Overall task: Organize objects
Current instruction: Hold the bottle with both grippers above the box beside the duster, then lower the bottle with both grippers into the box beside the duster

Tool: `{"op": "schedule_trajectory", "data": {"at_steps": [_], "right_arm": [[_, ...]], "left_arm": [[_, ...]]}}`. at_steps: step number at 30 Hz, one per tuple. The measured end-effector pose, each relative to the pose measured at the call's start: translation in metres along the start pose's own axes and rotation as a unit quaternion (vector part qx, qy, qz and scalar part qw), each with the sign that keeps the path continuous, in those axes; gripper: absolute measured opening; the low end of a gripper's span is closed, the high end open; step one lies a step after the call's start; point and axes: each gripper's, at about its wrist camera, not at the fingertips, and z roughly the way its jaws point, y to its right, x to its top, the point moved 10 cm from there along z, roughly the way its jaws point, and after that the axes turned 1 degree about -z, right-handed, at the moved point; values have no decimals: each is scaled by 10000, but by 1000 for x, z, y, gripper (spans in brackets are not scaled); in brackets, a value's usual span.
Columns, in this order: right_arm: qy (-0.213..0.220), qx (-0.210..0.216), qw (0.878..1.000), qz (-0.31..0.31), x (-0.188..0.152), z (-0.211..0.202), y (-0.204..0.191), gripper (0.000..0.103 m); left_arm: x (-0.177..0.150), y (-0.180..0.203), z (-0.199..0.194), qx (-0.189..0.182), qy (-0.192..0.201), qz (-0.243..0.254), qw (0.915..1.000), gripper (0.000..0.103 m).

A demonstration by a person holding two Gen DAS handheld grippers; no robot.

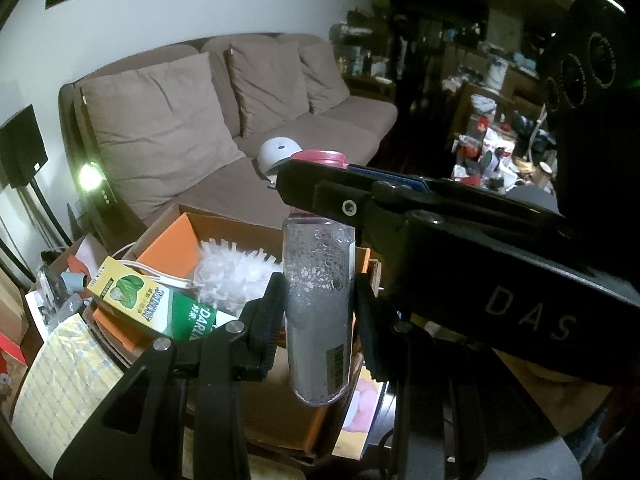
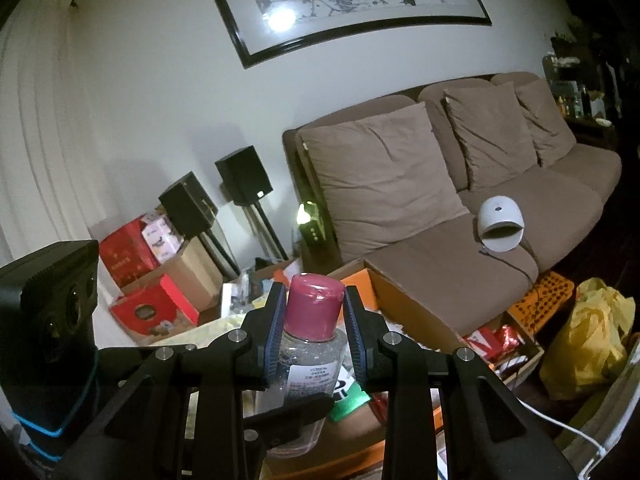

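A clear bottle [image 1: 320,256] of bubbly gel with a pink cap [image 2: 314,308] stands upright in the air above an open cardboard box [image 1: 168,248]. My left gripper [image 1: 318,304] is shut on the bottle's body, its pads pressing both sides. My right gripper [image 2: 314,312] is shut on the pink cap. In the left wrist view one right finger [image 1: 320,192] crosses in front of the bottle's neck. In the right wrist view a left finger [image 2: 288,412] lies across the lower bottle [image 2: 308,364].
The box holds a white fluffy duster [image 1: 228,272] and a green and yellow carton [image 1: 160,308]. Behind stands a brown sofa [image 2: 440,240] with a white dome device [image 2: 500,220]. Red boxes [image 2: 128,256], speakers [image 2: 244,176] and a yellow bag [image 2: 592,332] crowd the floor.
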Motion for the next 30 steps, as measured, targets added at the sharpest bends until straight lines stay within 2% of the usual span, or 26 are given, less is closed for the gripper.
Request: {"op": "schedule_trajectory", "data": {"at_steps": [12,16,18,26,29,30], "right_arm": [[-161,-125,9998,-50,-8,11,2,29],[-232,-161,9996,-97,-11,15,1,29],[-249,-121,9996,-88,-13,16,1,29],[-309,-7,9995,-53,-16,20,0,29],[-319,-114,9994,-28,-17,21,3,29],[-332,-203,9992,-45,-17,22,6,28]], "left_arm": [[-8,-8,5,-119,-27,-186,9998,32],[-10,-10,2,-279,2,-316,9991,32],[-11,-13,0,-365,11,-370,9986,32],[-14,-15,3,-340,-14,-360,9988,32],[-19,-15,5,-277,-53,-310,9991,22],[-21,-16,6,-247,-78,-282,9993,23]]}}
